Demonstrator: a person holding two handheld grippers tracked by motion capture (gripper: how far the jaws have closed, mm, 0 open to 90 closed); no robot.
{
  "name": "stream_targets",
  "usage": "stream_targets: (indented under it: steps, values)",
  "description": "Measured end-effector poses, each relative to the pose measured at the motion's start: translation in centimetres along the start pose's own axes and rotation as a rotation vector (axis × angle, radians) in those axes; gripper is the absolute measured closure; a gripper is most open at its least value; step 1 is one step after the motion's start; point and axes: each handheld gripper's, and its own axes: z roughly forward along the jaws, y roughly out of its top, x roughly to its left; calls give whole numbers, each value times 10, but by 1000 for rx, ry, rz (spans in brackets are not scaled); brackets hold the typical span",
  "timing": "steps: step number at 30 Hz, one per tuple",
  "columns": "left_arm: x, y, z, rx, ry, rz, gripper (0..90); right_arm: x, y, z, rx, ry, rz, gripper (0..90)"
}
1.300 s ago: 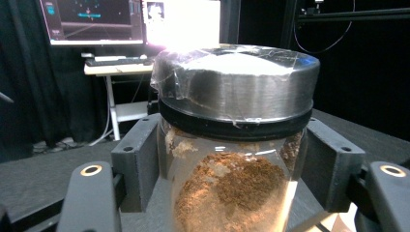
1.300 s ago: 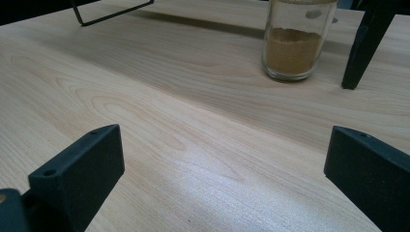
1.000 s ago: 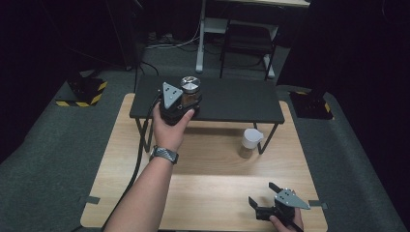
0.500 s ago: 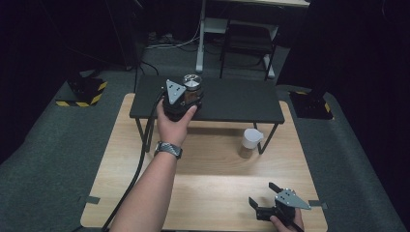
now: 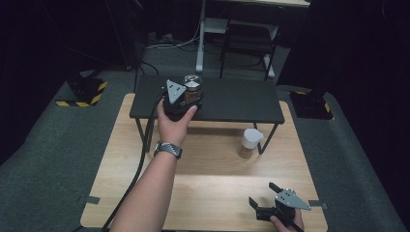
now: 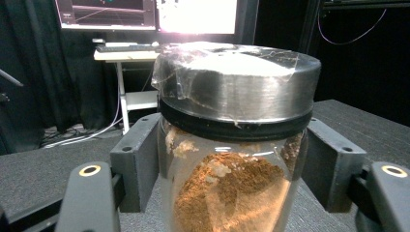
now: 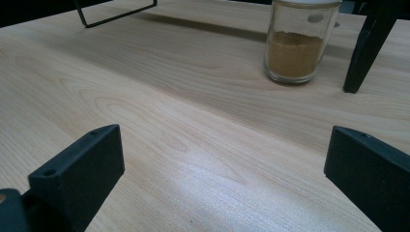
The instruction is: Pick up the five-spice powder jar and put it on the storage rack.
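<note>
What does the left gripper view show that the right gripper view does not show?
Left gripper view: a jar with a metal lid, part full of brown powder, clamped between the left gripper jaws on the black shelf; monitors behind.
Right gripper view: the right gripper open above the wooden table, and a second jar beside a shelf leg.
Both: black jaws and a powder jar.

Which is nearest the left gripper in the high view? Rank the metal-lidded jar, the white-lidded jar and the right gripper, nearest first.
1. Metal-lidded jar: clamped in the left gripper, on the black shelf.
2. White-lidded jar: on the wooden table, under the shelf's right end.
3. Right gripper: at the table's near right corner, jaws open.
</note>
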Motion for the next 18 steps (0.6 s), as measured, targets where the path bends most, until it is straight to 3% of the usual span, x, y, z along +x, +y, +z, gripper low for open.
stream_targets:
  steps: [7, 11, 15, 18]
  values:
    - [0, 1, -1, 0, -1, 1, 300, -1, 0, 0, 1, 2, 2, 3]
    - [0, 4, -1, 5, 17, -1, 222, 0, 1, 0, 7, -1, 4, 3]
    - [2, 5, -3, 7, 7, -8, 137, 3, 11, 4, 71, -27, -3, 4]
    - [2, 5, -5, 6, 9, 11, 100, 5, 16, 6, 100, -40, -5, 4]
